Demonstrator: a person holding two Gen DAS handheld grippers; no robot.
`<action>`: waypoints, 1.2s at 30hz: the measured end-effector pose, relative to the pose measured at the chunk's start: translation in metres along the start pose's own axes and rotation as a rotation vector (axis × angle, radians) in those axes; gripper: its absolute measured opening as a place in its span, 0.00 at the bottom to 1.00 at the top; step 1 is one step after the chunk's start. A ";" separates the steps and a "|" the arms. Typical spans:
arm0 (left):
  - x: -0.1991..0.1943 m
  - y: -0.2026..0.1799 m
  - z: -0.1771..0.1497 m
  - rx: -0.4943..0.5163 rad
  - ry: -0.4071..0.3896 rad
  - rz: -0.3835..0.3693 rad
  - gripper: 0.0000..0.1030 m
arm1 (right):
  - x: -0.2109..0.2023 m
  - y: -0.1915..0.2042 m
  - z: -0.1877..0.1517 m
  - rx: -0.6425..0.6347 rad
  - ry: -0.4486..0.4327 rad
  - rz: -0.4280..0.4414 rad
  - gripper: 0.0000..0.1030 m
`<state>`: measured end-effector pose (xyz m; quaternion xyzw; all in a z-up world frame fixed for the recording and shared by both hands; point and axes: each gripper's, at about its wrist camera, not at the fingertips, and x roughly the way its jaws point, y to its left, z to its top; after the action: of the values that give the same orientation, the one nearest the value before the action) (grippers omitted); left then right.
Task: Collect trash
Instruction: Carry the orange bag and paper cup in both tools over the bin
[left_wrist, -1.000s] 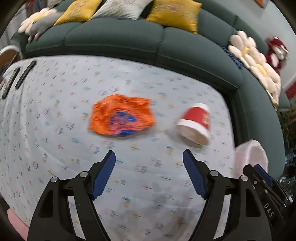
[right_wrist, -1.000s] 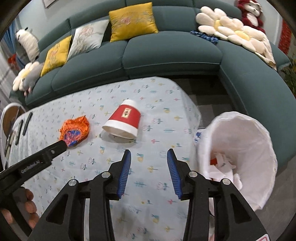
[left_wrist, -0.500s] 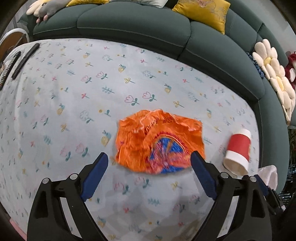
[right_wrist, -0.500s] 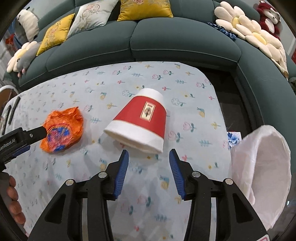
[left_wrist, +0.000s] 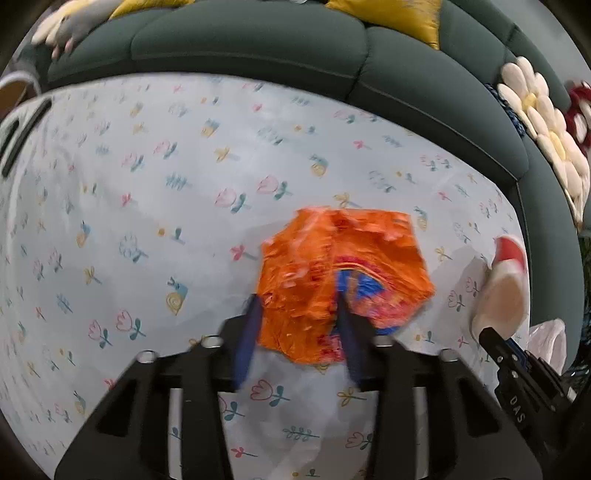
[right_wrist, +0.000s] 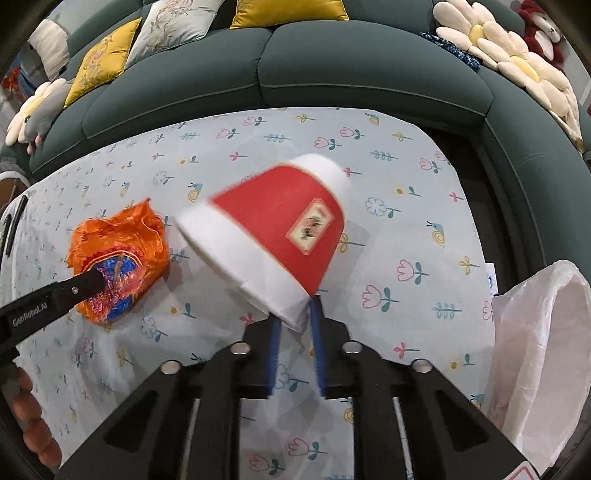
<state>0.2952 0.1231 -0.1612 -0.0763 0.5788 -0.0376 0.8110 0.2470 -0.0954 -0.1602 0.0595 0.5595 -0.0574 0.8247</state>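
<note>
Left gripper (left_wrist: 295, 325) has its jaws just closing, blue pads pinching the near edge of the crumpled orange wrapper (left_wrist: 343, 273) lying on the flowered tablecloth (left_wrist: 147, 192). Right gripper (right_wrist: 295, 321), jaws also just closing, is clamped on the white rim of the red paper cup (right_wrist: 280, 229), which is tipped with its mouth toward the camera. A white trash bag (right_wrist: 543, 354) stands just off the table's right edge. Green sofa (right_wrist: 369, 74) curves behind, cushions on top.
</note>
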 end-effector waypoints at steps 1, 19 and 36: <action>-0.001 -0.004 0.000 0.010 0.005 -0.007 0.16 | 0.000 -0.001 0.000 0.005 0.000 0.001 0.06; -0.072 -0.073 -0.009 0.103 -0.103 -0.075 0.11 | -0.065 -0.033 0.000 0.064 -0.099 0.036 0.03; -0.171 -0.215 -0.056 0.322 -0.246 -0.164 0.11 | -0.180 -0.145 -0.026 0.207 -0.287 0.017 0.03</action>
<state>0.1923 -0.0673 0.0165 0.0033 0.4538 -0.1859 0.8715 0.1332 -0.2286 -0.0070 0.1401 0.4266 -0.1158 0.8860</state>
